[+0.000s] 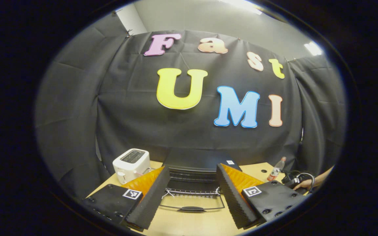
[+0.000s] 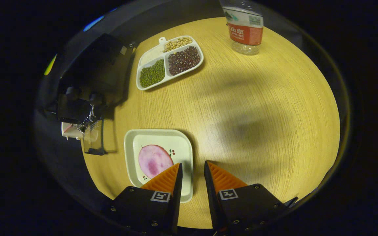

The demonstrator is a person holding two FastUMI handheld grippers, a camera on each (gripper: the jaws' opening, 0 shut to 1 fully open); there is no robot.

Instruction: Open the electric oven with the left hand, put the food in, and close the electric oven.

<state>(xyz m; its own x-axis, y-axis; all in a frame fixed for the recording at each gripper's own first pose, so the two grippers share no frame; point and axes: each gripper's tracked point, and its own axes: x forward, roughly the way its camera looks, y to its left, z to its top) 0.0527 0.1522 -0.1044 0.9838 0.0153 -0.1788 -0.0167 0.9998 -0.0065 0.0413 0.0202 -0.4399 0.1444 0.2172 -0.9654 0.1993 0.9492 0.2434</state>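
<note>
I see black cloth [image 1: 136,114] draped as the booth wall across the middle of the left gripper view, creased, pinned along its top edge. Above it, a grey wall [image 1: 208,19] runs along the upper frame, with a bright ceiling light [image 1: 313,48] at upper right and another glare patch at top centre. Light wood table [image 1: 189,223] fills the bottom of that view. In the right gripper view the same wood-grain tabletop [image 2: 258,108] takes up most of the frame, lit warm yellow, with soft dark shadows across its centre. Edges fall off into darkness.
</note>
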